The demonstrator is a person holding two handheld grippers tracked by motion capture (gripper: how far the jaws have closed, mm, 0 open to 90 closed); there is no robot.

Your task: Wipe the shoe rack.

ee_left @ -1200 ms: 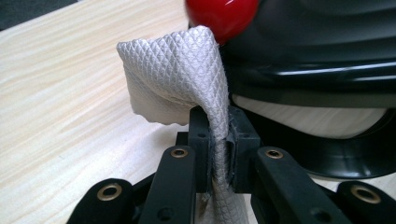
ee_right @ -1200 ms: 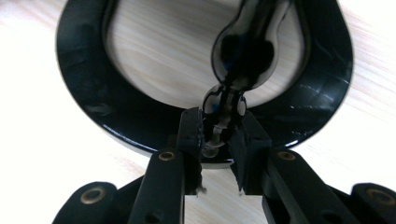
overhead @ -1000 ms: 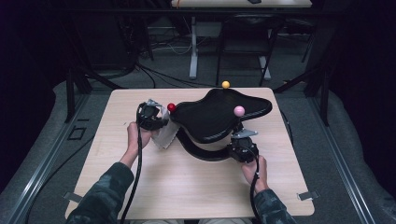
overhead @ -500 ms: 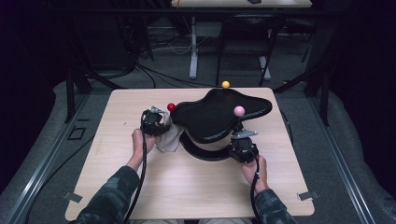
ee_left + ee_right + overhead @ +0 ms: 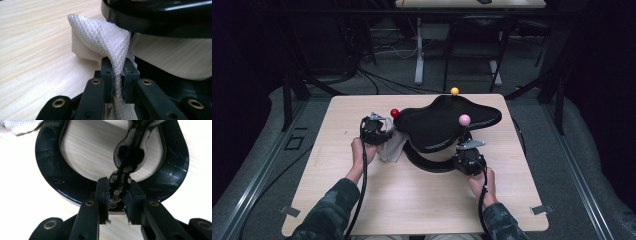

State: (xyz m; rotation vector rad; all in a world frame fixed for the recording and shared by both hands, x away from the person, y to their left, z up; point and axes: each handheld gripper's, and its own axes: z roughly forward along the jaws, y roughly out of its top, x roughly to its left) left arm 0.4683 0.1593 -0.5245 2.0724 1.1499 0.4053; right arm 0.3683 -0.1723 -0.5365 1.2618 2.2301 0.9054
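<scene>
A glossy black stand sits mid-table, its wavy top (image 5: 447, 125) above a horseshoe base (image 5: 427, 162). My left gripper (image 5: 379, 132) is at the stand's left edge, shut on a white textured cloth (image 5: 391, 147). In the left gripper view the cloth (image 5: 100, 37) is pinched between the left gripper (image 5: 117, 72) pads and bulges up against the black top (image 5: 160, 17). My right gripper (image 5: 467, 155) is at the stand's near right. In the right gripper view the right gripper (image 5: 119, 188) is shut on the black stem (image 5: 128, 152) rising from the base (image 5: 50, 170).
Three small balls stand on the stand: red (image 5: 395, 113) at its left tip, yellow (image 5: 454, 91) at the back, pink (image 5: 464, 119) on its right. The wooden table (image 5: 337, 200) has bare room at front and left. Table legs and cables lie beyond the far edge.
My left gripper has shifted slightly right and nearer with the cloth, closer against the stand. The right gripper has kept still on the stem.
</scene>
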